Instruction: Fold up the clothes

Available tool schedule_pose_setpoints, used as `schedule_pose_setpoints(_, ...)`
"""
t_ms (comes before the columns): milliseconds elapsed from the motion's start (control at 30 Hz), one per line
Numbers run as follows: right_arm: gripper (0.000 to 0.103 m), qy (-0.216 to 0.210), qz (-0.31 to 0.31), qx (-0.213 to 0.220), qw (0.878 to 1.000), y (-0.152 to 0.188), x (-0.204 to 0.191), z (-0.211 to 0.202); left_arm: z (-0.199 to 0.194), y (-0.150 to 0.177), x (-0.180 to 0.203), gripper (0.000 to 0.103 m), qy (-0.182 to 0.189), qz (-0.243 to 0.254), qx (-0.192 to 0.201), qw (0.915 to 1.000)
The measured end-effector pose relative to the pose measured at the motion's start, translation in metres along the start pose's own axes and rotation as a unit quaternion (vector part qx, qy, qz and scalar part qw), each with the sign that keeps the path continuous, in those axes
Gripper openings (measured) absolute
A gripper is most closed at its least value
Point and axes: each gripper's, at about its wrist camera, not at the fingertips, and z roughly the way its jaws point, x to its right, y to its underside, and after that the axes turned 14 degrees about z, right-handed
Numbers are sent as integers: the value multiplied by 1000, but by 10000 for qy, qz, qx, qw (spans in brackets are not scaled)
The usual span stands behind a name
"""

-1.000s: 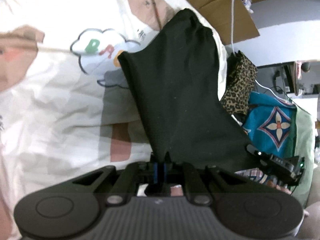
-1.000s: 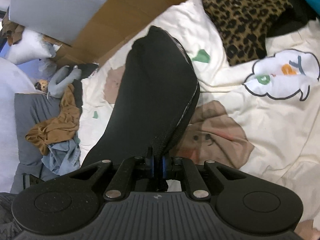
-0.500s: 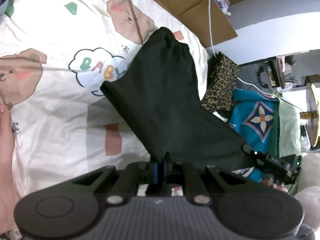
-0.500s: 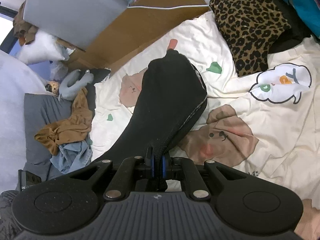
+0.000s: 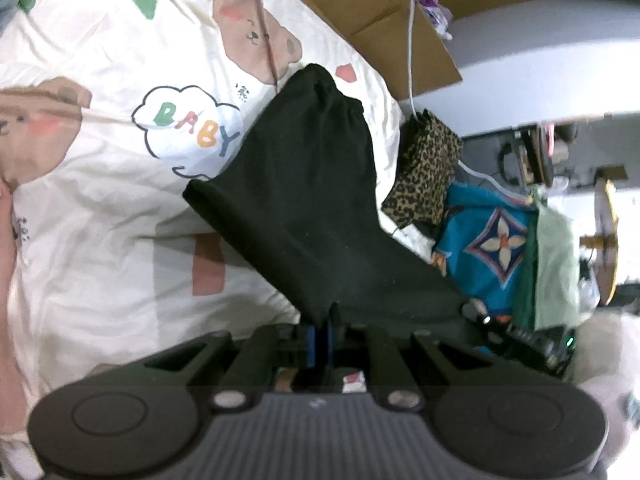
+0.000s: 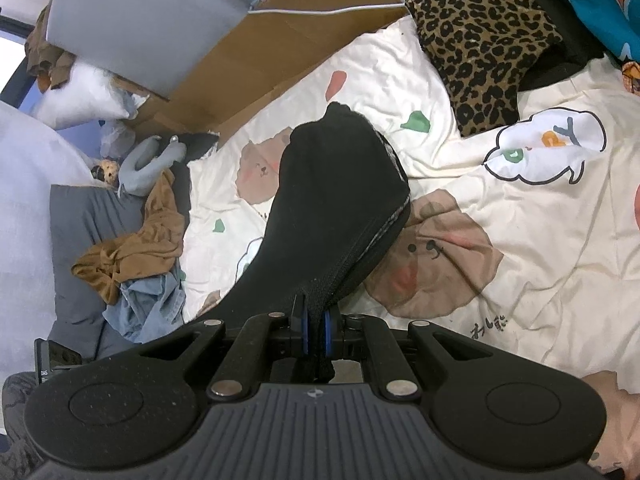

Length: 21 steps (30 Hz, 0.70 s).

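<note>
- your left tongs (image 5: 320,330) are clamped on one edge of the black garment (image 5: 304,200), the blue pads pressed together with the cloth pinched between them.
- your right tongs (image 6: 316,332) are closed the same way on another edge of the same black garment (image 6: 332,216); a little of the fabric pokes out behind the pads.
- the garment hangs from both tongs above the bed, spreading away from each grip; in the left wrist view its far end shows a gathered hem.
- whether that far end rests on the bed sheet or hangs just clear of it, you cannot tell from either view.
- under it lies the cream bed sheet (image 5: 100,208) printed with brown bears and a cloud that reads "baby"; the sheet is wrinkled.
- a leopard-print cloth (image 6: 484,48) sits at the far edge of the sheet, apart from the black garment.
- beside the leopard print, in the left wrist view, is a blue cloth with a star pattern (image 5: 492,244).
- a flattened cardboard box (image 6: 280,44) lies beyond the sheet, with a white cable across it.
- to the left in the right wrist view, a tan garment (image 6: 132,244) and a light blue garment (image 6: 148,304) lie crumpled on a grey cover, well apart from the one you hold.
</note>
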Motion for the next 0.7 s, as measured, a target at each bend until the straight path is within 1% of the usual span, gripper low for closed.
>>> schedule_pose_setpoints(167, 6, -57, 51, 116, 9999, -7, 2, 4, 2, -17, 1, 6, 52, 11, 83, 10000)
schedule_pose_setpoints(300, 6, -167, 69, 114, 9998, -16, 4, 12, 5, -29, -5, 6, 79, -42, 168, 9998)
schedule_pose_setpoints(433, 6, -256, 101, 217, 9994, -26, 4, 21, 10, -43, -13, 6, 131, -97, 246, 9996)
schedule_pose_setpoints(533, 6, -330, 162, 296, 9989, -35, 4, 29, 19, -54, -19, 6, 134, -92, 251, 9996)
schedule_pose_setpoints(700, 6, -353, 195, 322, 9987, -51, 7, 52, 40, -73, -33, 6, 29, -159, 201, 9997)
